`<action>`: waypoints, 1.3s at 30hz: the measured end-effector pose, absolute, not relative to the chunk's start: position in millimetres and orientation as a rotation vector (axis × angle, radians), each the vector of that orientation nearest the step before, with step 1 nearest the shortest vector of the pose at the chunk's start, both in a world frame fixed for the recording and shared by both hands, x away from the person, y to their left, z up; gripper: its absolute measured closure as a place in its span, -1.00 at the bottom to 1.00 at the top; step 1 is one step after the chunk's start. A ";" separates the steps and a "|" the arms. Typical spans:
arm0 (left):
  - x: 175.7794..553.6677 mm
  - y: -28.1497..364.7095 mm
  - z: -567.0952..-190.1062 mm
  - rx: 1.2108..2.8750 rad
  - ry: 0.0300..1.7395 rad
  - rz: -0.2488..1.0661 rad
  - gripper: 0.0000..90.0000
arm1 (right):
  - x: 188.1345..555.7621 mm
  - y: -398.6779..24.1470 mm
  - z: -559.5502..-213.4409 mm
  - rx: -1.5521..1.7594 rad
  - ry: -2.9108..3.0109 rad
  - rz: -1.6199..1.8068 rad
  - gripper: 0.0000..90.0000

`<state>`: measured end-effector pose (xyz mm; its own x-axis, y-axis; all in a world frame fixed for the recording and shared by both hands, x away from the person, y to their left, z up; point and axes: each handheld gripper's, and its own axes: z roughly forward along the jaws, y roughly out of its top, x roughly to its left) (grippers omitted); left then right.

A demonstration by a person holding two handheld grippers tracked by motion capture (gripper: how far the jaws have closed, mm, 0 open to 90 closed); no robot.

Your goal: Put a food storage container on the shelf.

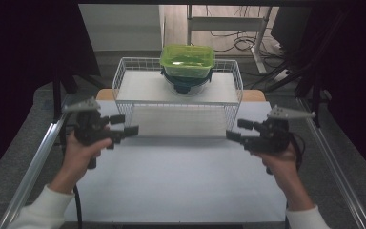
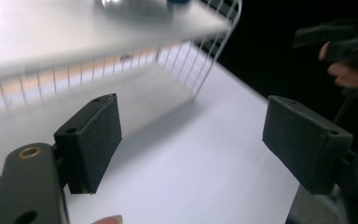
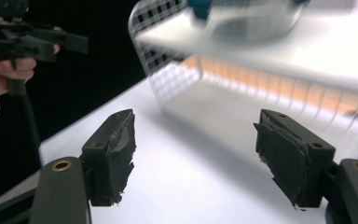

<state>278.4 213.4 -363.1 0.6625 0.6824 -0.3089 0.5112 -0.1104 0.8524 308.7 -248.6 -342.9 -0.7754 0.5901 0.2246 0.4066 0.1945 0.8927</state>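
White table (image 1: pixel 181 181): the broad sheet-covered surface on which everything stands, with my two forearms entering from its near edge.

White wire rack (image 1: pixel 124 78): a shelf with a low mesh rim, standing at the far middle of the table; the space beneath its shelf is open, seen from the left gripper view (image 2: pixel 200 70) and the right gripper view (image 3: pixel 163 70).

Green container (image 1: pixel 187 61): a translucent, lime-green lidded box with rounded corners, resting on a clear bowl (image 1: pixel 187 85) with a dark blue rim, both at the centre back of the rack's shelf.

My left gripper (image 1: pixel 124 125): held before the rack's left front corner, jaws spread wide with nothing between them, pointing inward.

My right gripper (image 1: pixel 240 130): mirrored at the rack's right front corner, jaws likewise spread and empty. Both grippers are well apart from the container.
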 end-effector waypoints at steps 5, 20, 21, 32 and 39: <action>253.0 208.9 -405.5 1.805 0.977 0.215 -0.53 | 281.5 -248.2 -375.7 0.937 2.355 1.568 -0.38; 226.9 191.8 -478.1 1.964 1.052 0.181 -0.46 | 261.8 -232.9 -457.2 0.942 2.466 1.401 -0.38; 227.1 192.4 -478.6 1.963 1.055 0.181 -0.46 | 261.5 -233.2 -456.8 0.939 2.464 1.402 -0.38; 229.1 193.1 -482.9 1.972 1.077 0.168 -0.44 | 262.6 -235.9 -461.7 0.958 2.447 1.385 -0.38; 231.4 194.4 -485.1 1.963 1.080 0.181 -0.46 | 264.5 -237.9 -462.7 0.959 2.442 1.404 -0.41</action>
